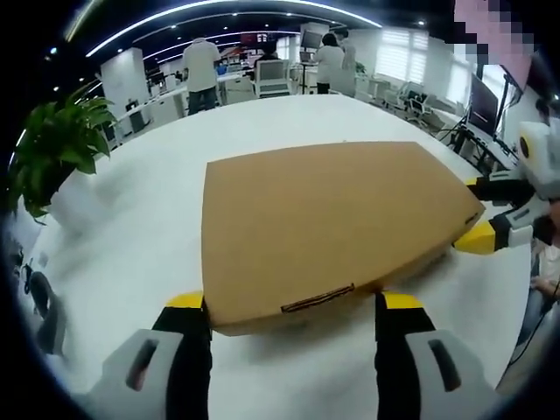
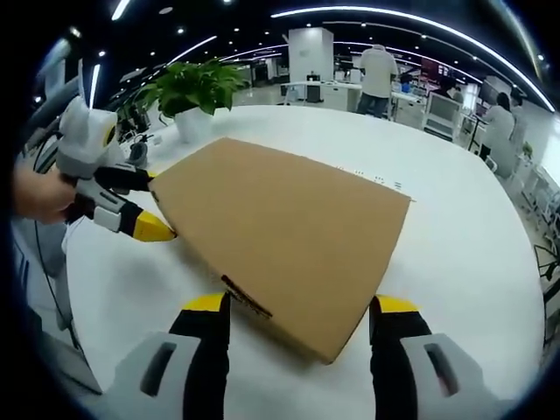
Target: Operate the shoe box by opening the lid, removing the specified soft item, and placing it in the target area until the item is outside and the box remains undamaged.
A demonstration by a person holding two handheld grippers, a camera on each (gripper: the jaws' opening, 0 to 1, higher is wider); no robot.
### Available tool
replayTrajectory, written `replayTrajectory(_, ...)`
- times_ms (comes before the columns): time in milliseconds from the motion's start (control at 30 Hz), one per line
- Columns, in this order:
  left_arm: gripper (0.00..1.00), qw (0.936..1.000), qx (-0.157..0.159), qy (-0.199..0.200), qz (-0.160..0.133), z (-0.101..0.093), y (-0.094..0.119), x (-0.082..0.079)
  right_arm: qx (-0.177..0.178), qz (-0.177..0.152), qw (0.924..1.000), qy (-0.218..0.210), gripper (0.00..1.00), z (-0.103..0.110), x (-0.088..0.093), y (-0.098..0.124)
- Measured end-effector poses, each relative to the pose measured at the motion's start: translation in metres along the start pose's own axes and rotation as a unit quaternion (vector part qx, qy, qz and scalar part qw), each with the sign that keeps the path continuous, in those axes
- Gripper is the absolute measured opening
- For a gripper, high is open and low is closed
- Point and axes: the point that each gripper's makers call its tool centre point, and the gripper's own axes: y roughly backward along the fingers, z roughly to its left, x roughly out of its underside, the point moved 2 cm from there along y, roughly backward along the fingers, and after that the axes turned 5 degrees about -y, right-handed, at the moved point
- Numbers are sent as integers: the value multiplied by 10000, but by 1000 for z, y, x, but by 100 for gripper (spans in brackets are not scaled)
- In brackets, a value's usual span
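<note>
Left gripper view shows the shoe box [image 1: 328,227] lying flat on the white table [image 1: 149,219] with its lid fully closed, so no part of the task is done: the lid remains to be lifted, the soft item, which is hidden inside, remains to be taken out, and the placing in the target area remains. No marked target area can be made out on the table. The left gripper [image 1: 293,308] stands at the near edge of the box with its jaws spread wide, one on either side of the near corner region and level with the tuck-in tab [image 1: 317,298]; whether the tips touch the cardboard cannot be told. In the right gripper view the right gripper [image 2: 299,311] is likewise spread wide, straddling a near corner of the box, and the left gripper appears at the left side of the box with its yellow tips at the box edge. Open tabletop surrounds the box on the far and right sides, giving room for the lid to swing. A potted plant [image 2: 188,92] stands at the far left edge of the table, well apart from the box.
</note>
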Motion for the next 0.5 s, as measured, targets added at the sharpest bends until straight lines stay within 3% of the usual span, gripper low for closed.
replayTrajectory(500,74,9996,-126,269,25,-9,7,5,-173,72,9996,190,63,-4,0,2)
